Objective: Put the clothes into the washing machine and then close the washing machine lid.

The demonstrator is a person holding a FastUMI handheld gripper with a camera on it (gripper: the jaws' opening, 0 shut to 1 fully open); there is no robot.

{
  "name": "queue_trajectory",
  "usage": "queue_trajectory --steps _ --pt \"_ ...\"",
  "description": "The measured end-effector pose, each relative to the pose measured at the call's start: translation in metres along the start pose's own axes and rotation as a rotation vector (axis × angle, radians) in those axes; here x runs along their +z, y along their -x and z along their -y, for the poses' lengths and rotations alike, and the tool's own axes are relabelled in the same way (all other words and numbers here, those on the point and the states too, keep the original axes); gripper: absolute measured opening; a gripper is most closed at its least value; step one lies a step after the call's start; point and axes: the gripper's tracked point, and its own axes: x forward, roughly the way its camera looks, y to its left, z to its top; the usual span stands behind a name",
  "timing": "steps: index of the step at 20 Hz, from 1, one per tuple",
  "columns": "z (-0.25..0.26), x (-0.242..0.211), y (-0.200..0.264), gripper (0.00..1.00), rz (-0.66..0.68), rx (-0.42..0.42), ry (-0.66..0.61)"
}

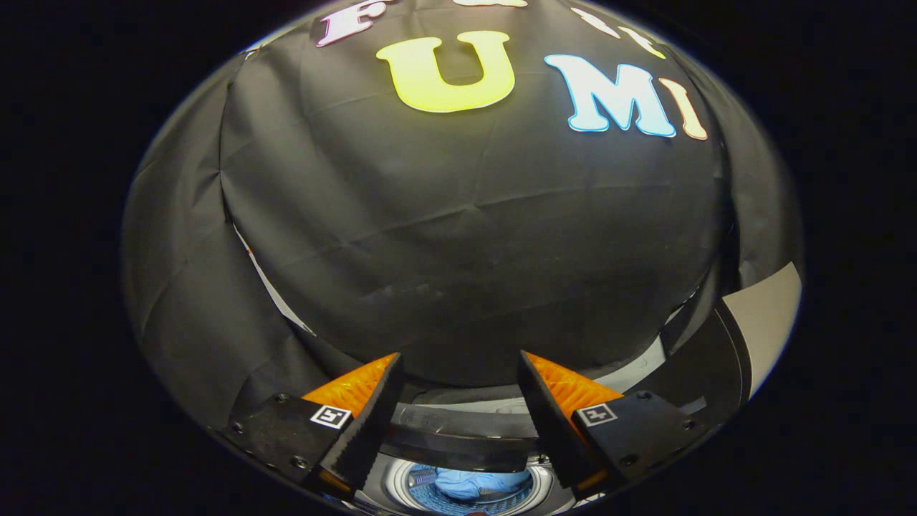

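My gripper (458, 369) is open, its two fingers spread wide with nothing between them, held above the washing machine. Below and between the fingers I look down into the round drum opening (401, 484) of the washing machine. A light blue piece of clothing (469, 481) lies inside the drum. A dark curved band, the machine's top rim or lid edge (458, 438), runs between the fingers just above the opening. I cannot tell how the lid stands.
The booth's black cloth wall (466, 236) rises straight ahead beyond the fingers. A pale panel (763, 322) and a dark curved edge stand at the right beside the machine. A thin white gap (276, 290) shows in the cloth at the left.
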Motion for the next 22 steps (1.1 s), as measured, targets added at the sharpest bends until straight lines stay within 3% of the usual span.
queue_trajectory --steps 2,9,17,22 --pt "0.002 0.001 0.004 0.98 -0.014 0.003 0.067" --pt "0.001 -0.013 0.007 0.98 -0.041 0.023 0.067" --pt "-0.001 -0.015 0.007 0.98 0.022 0.008 0.076" --pt "-0.008 -0.026 0.029 0.98 0.135 -0.008 0.093"
